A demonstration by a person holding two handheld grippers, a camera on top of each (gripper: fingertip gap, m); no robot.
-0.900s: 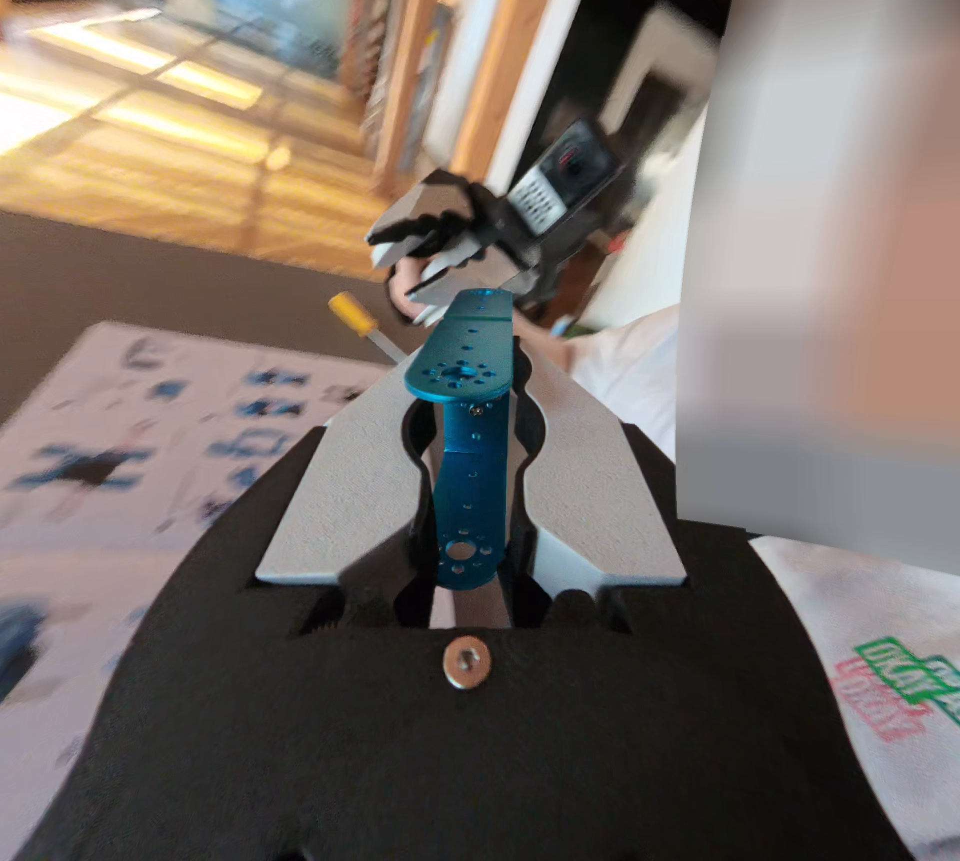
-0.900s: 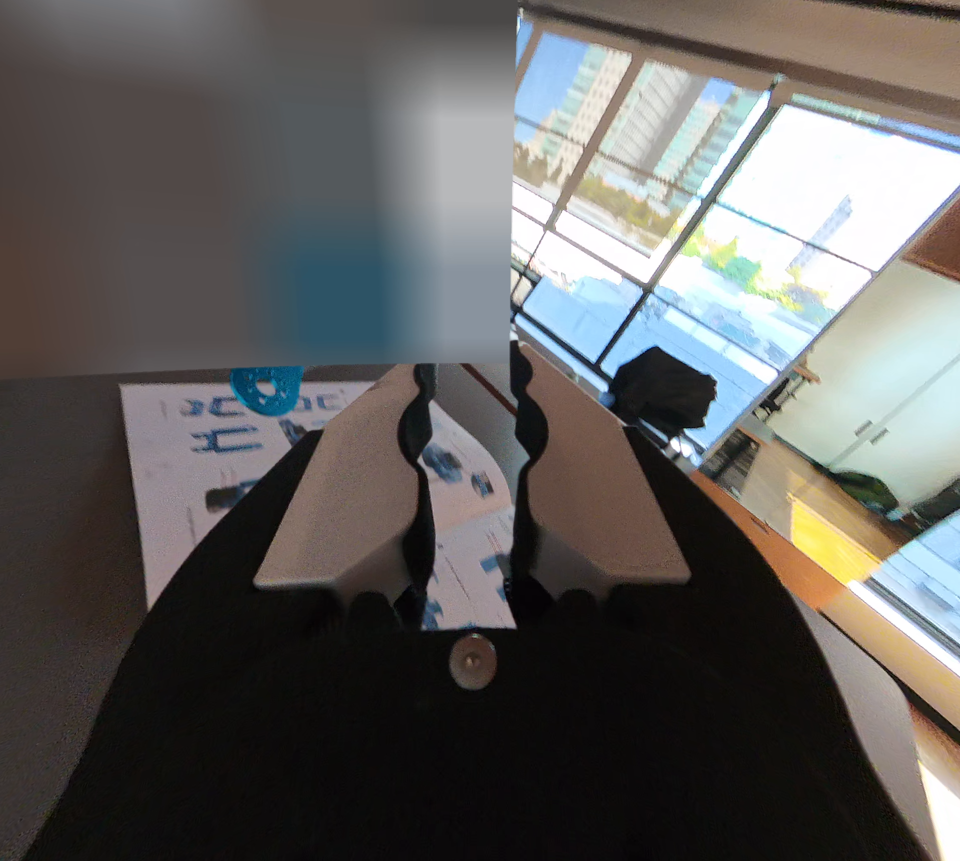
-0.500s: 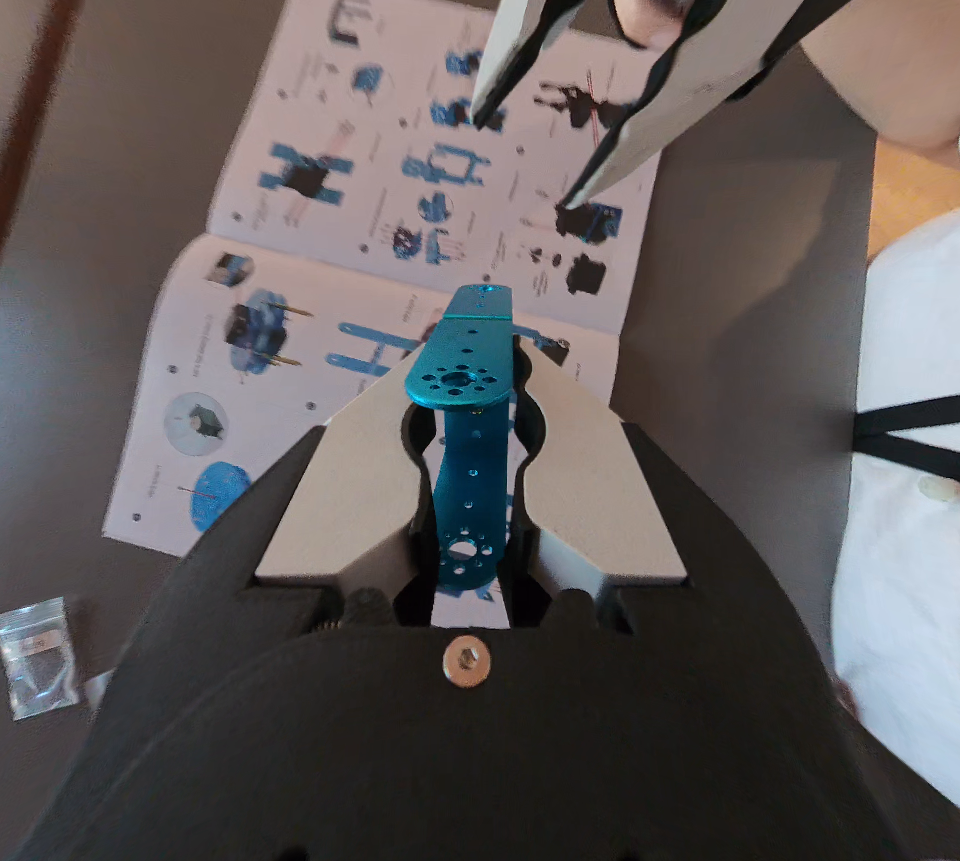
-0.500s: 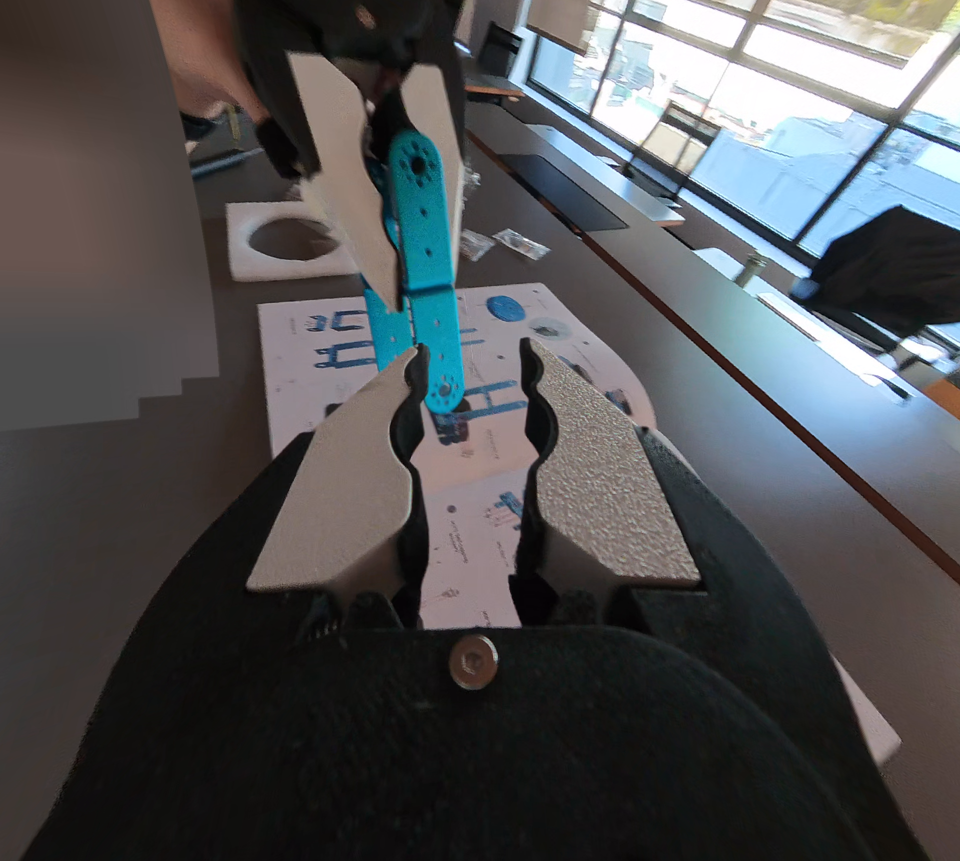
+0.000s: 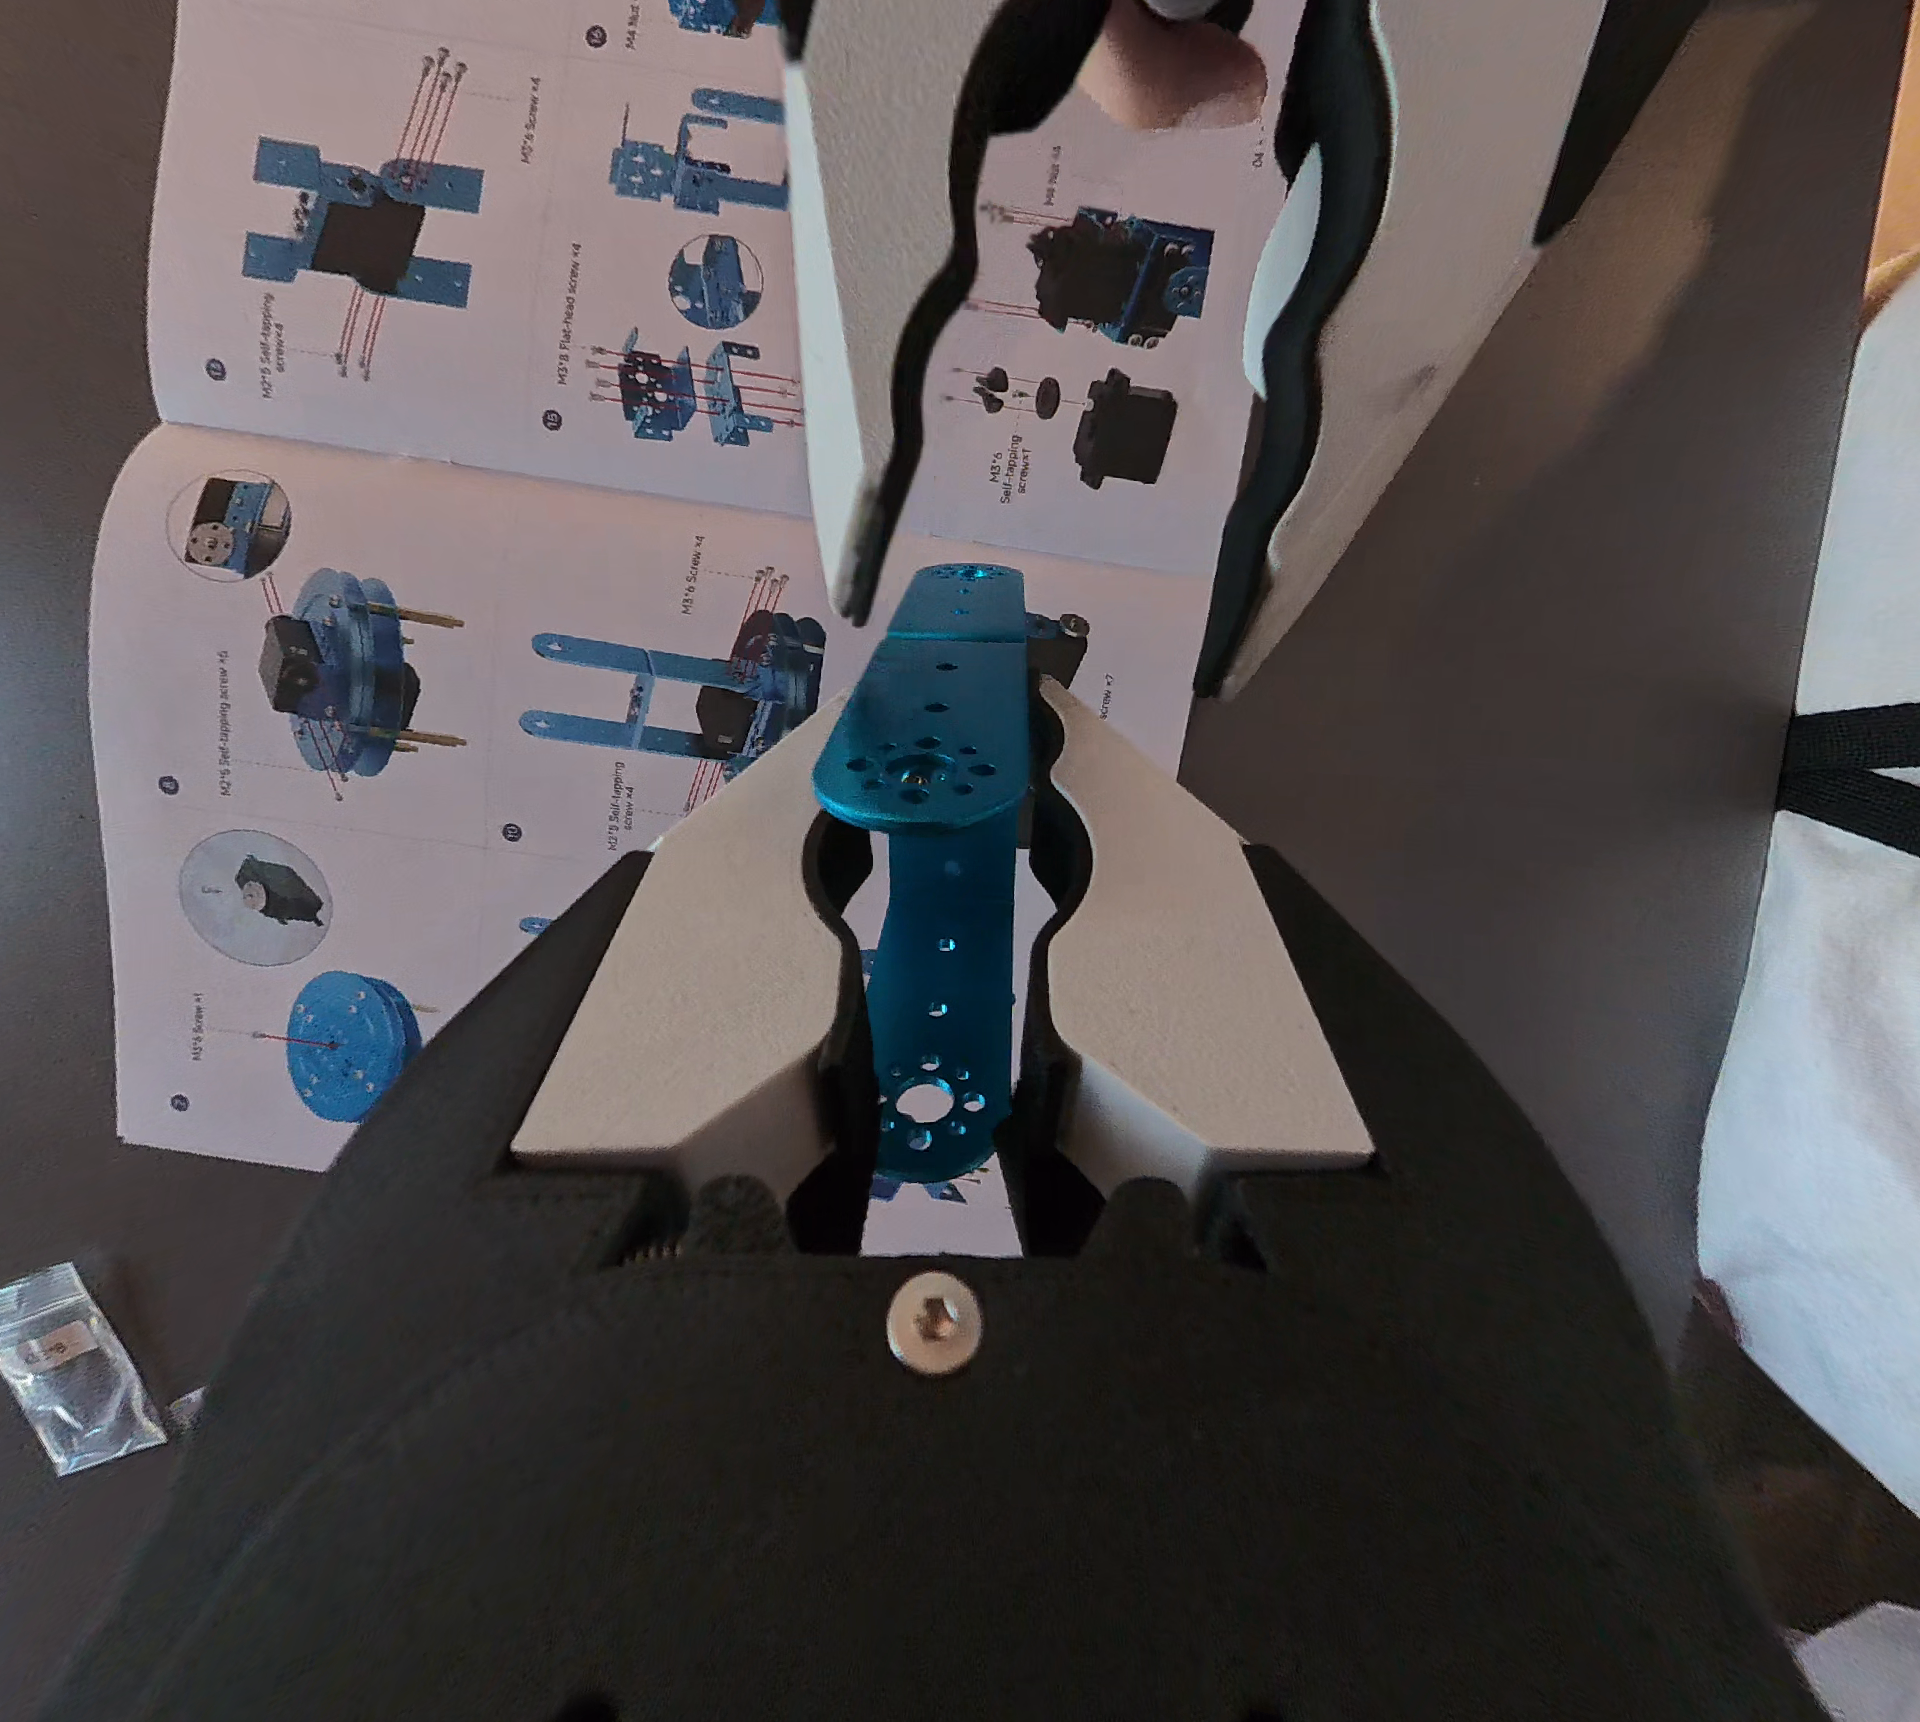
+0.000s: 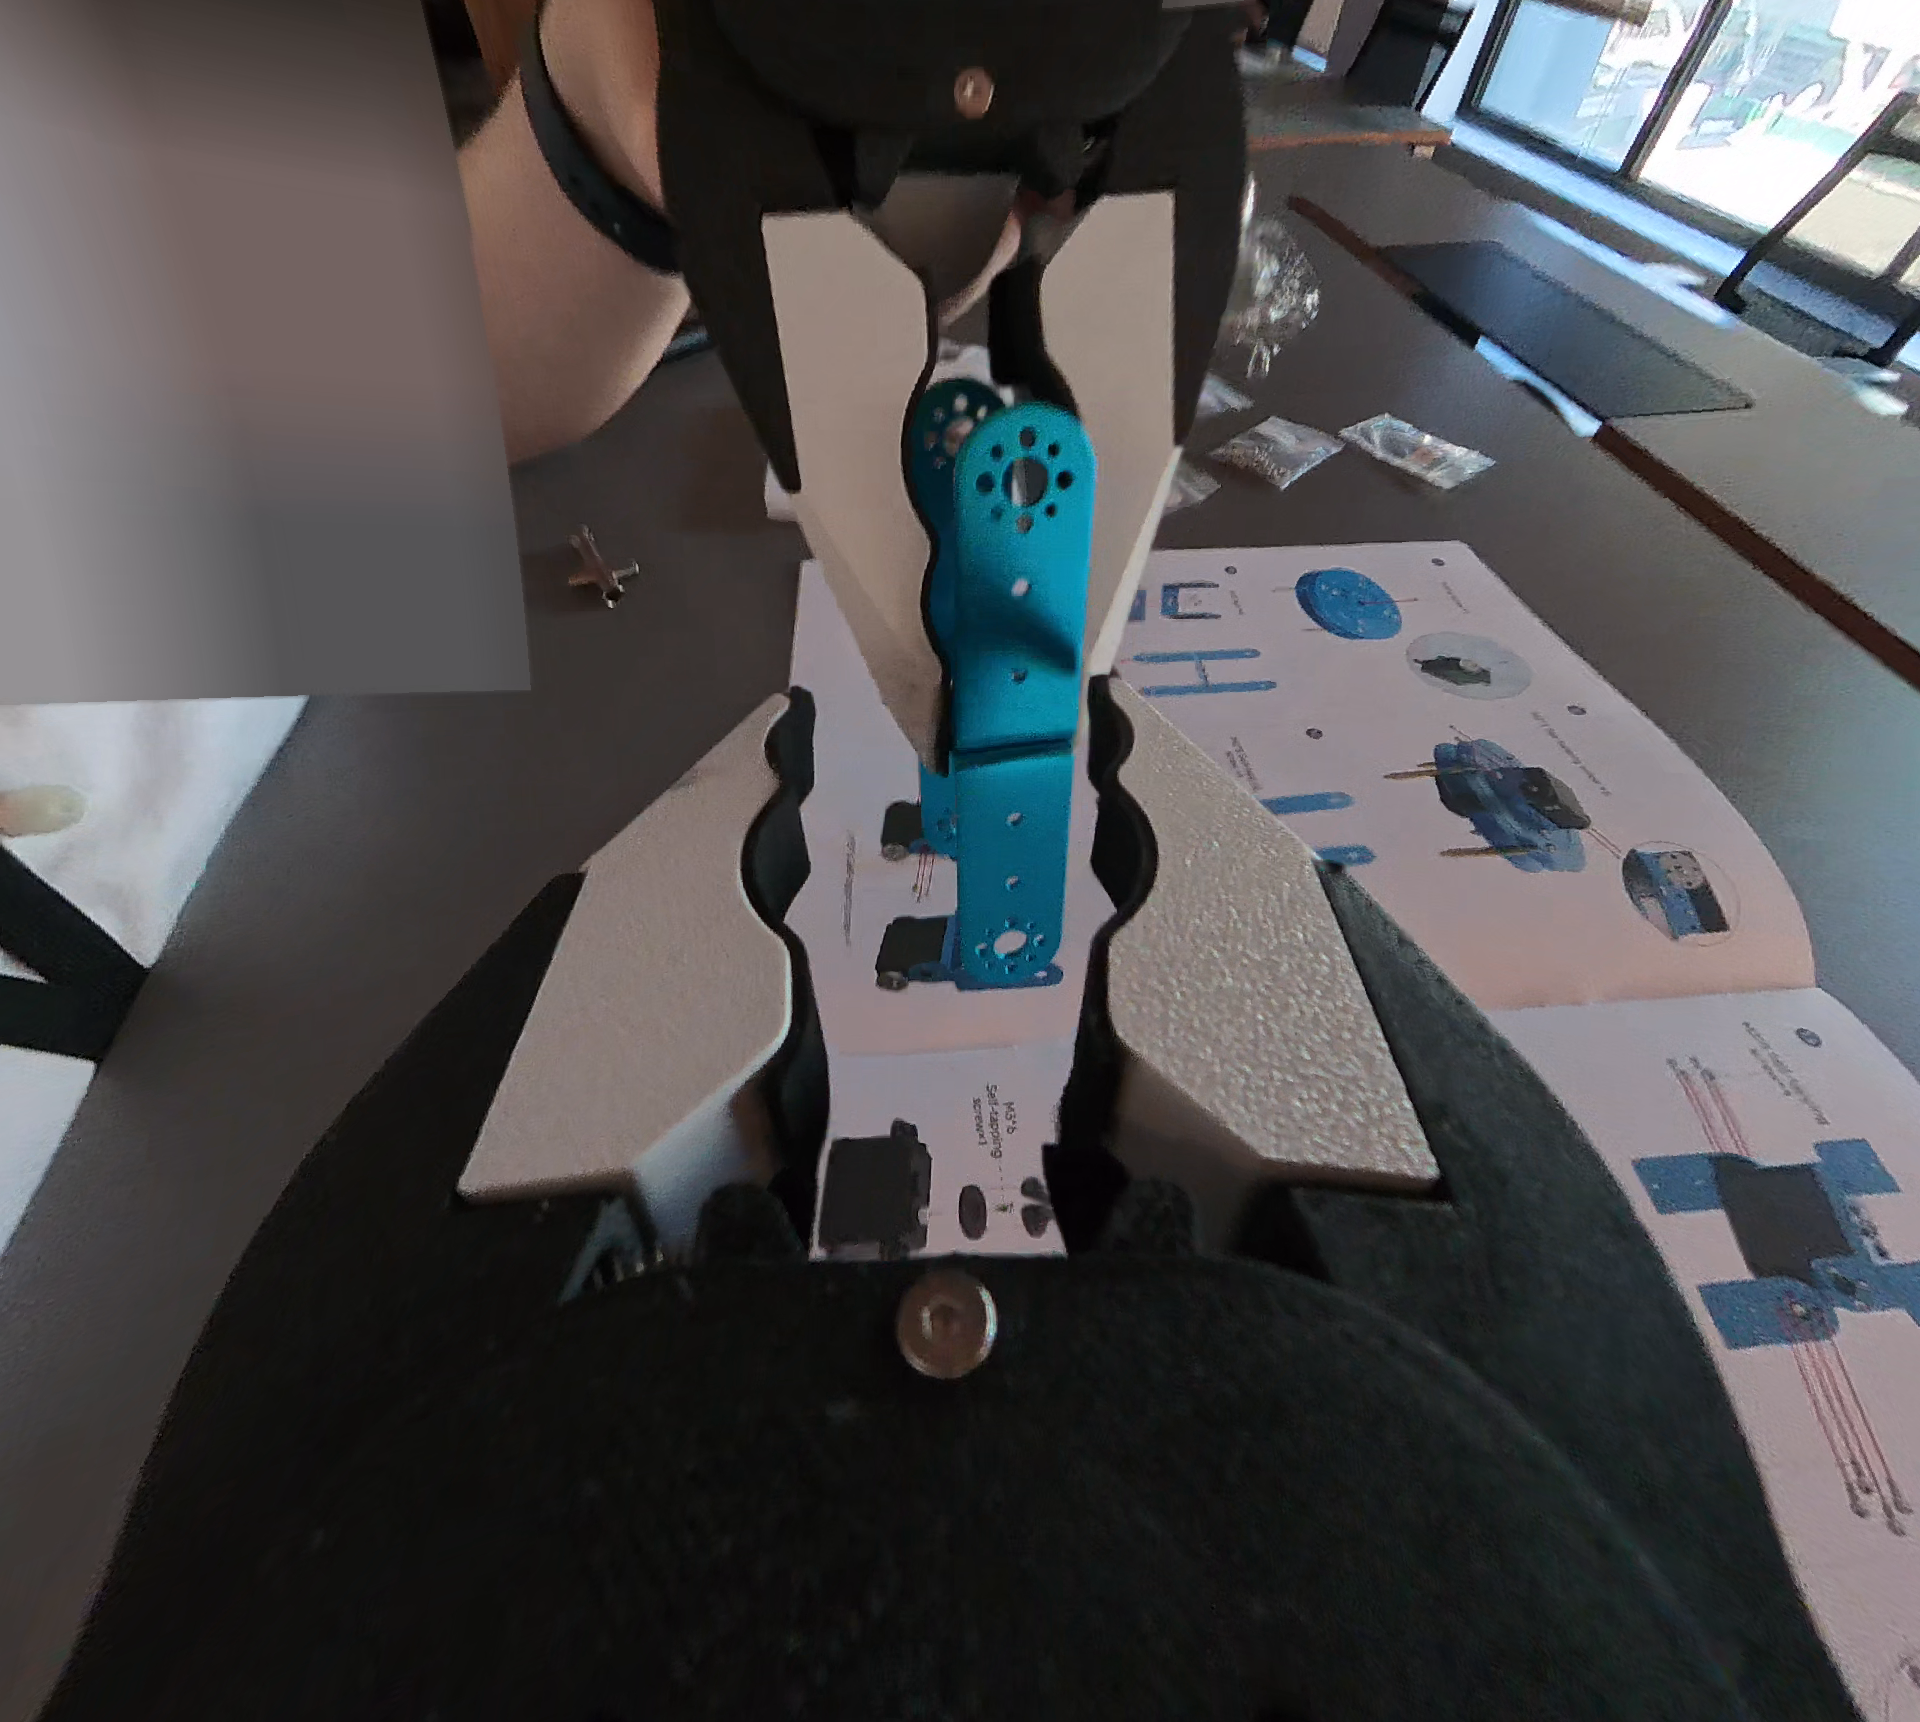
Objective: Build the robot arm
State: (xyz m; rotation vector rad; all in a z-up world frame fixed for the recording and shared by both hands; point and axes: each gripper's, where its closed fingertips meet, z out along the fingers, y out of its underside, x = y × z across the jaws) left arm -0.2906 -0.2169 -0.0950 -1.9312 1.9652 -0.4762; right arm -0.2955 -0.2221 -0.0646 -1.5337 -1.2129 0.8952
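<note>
My left gripper [image 5: 940, 696] is shut on a blue metal bracket [image 5: 935, 768] with many holes, held above an open instruction booklet [image 5: 416, 529]. The bracket's far end sticks out past the fingertips. My right gripper [image 6: 951, 716] is open and empty. The bracket's free end [image 6: 1013, 841] hangs between its two fingers, apart from both pads. In the left wrist view the right gripper [image 5: 1034, 644] comes in from the top, its tips beside the bracket's far end. In the right wrist view the left gripper [image 6: 1013, 706] faces me from above.
The booklet [image 6: 1455, 737] lies on a dark table [image 5: 1507, 737]. Small clear bags of parts lie at the left [image 5: 73, 1360] and farther back [image 6: 1278, 446]. A small metal cross wrench [image 6: 603, 571] lies on the table. A person's white clothing [image 5: 1849, 945] is at the right edge. Only a small space, under 4 cm, lies between the two pairs of fingers. The small metal cross wrench [image 6: 603, 571] is about 20 centimetres from both grippers' fingertips.
The left gripper tipped down from facing the room to facing the table. The right gripper moved in until its open fingers straddle the bracket's free end. The left gripper kept its hold.
</note>
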